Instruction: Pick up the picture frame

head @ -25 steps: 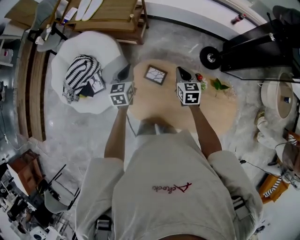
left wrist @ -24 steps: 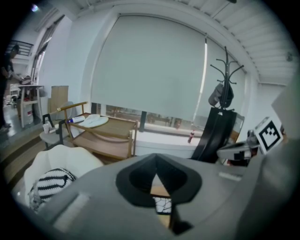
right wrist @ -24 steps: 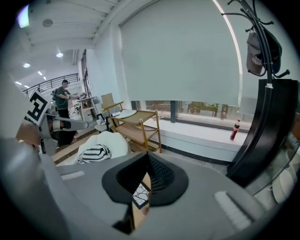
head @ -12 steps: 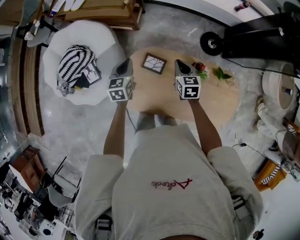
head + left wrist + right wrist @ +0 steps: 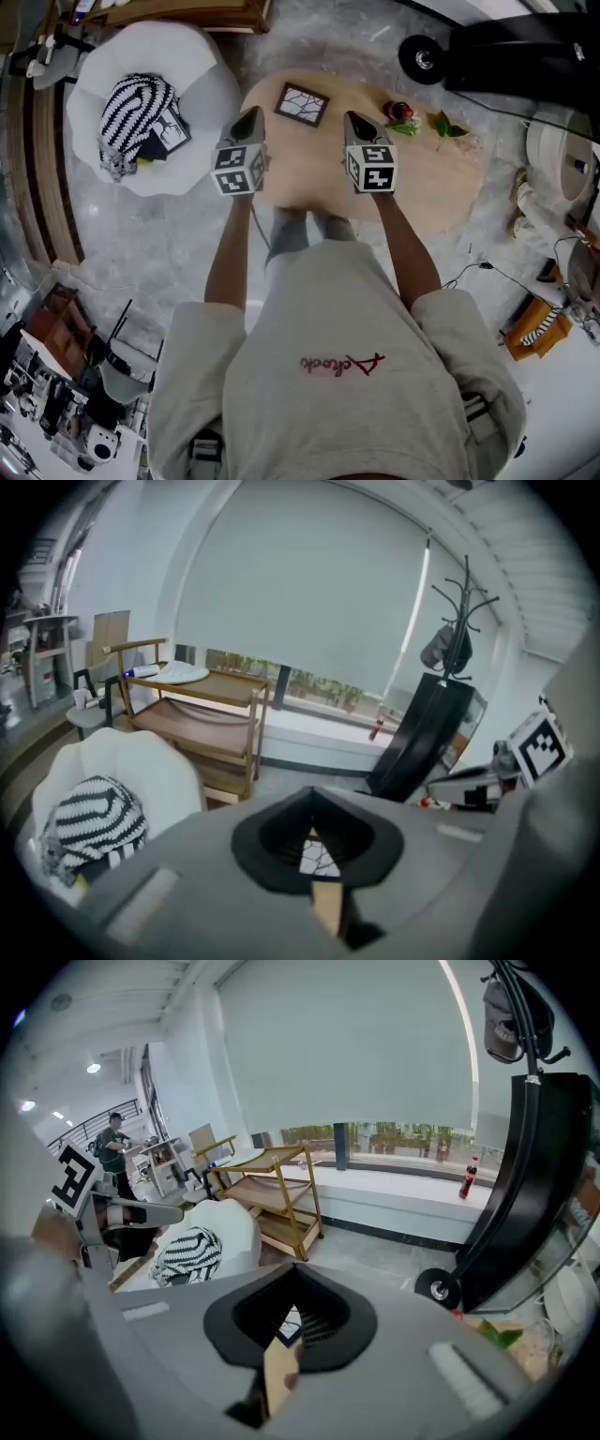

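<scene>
Wooden table (image 5: pixel 422 178) | picture frame (image 5: pixel 302 104) lying flat | left tongs (image 5: pixel 251 115), right tongs (image 5: pixel 354 120) closed

A striped cushion (image 5: pixel 136 103) sits in the white armchair (image 5: pixel 204 86); a small red object (image 5: pixel 398 110) and green leaves (image 5: pixel 446 126) lie on the oval wooden table (image 5: pixel 441 192).

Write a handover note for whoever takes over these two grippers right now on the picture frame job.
Left gripper: shut, empty, above the table's left edge.
Right gripper: shut, empty, over the table.
Picture frame: lying on the round wooden table near its far edge, ahead of and between the two grippers, untouched.
Done: nothing grasped yet.
Left: open a gripper, reach the frame, close on its edge, lift.
</scene>
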Motion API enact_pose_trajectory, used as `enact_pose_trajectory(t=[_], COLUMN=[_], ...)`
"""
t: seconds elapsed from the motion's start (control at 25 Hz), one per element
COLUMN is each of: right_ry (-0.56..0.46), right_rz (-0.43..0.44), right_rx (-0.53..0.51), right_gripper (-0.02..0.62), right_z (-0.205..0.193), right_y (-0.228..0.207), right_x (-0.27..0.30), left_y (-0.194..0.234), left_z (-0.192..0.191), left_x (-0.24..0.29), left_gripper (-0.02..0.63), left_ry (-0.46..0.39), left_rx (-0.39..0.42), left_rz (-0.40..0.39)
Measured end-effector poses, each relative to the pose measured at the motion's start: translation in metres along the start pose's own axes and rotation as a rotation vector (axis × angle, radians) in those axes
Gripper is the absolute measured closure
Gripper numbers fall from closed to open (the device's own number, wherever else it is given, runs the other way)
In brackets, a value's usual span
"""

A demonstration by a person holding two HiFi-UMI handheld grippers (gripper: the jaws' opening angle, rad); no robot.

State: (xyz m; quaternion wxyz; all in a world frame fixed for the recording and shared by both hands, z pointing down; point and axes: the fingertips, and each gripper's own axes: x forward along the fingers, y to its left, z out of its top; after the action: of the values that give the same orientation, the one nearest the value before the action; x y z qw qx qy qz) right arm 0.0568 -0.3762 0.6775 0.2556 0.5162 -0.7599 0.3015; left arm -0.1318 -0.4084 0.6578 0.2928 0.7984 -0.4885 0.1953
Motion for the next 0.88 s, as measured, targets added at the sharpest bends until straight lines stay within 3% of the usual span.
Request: enact_pose_trajectory(t=[0.88], right_ry=[0.131], right_rz=[0.03], right_rx=[0.039], right_gripper=[0.591], right_z=[-0.116], right_y=[-0.001], right_x=[0.039], left_y=[0.001], left_z=[-0.124], left_x=[0.037], left_gripper=[0.604], left_ry=[0.138], left_rx=[-0.058], left_rz=[-0.014])
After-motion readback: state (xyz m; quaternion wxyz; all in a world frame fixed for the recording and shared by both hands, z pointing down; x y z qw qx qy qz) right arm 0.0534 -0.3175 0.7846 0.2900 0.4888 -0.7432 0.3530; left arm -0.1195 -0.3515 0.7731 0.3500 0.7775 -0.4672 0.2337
